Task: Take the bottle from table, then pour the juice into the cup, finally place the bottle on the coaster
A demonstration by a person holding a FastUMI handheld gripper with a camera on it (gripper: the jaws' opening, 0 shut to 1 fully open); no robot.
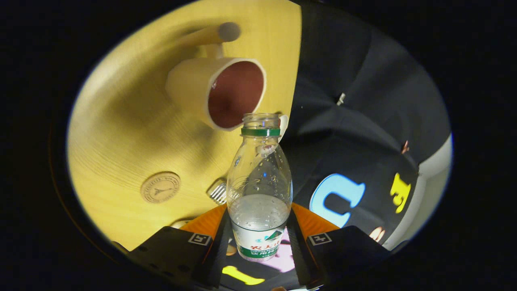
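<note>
Clamped between my tool's [258, 238] two orange-and-black fingers [208, 226], the clear plastic bottle [259, 190] with its green neck ring is pressed on both sides, uncapped and partly filled. Its open mouth sits just beside the rim of the cream cup with a dark red inside [218, 91]. On the yellow wooden counter [121, 141], the round embossed coaster [160, 187] lies apart from the cup, ahead of my left finger.

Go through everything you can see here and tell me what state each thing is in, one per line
Clear plastic bottle with green neck ring: uncapped, part full, held between the fingers.
Cream mug with dark red inside: standing on the table beyond the bottle's mouth; contents unclear.
Round wooden coaster: bare, lying flat on the yellow wooden table.
White ribbed cap: off, lying beside the bottle.
Tool: shut on the bottle.
</note>
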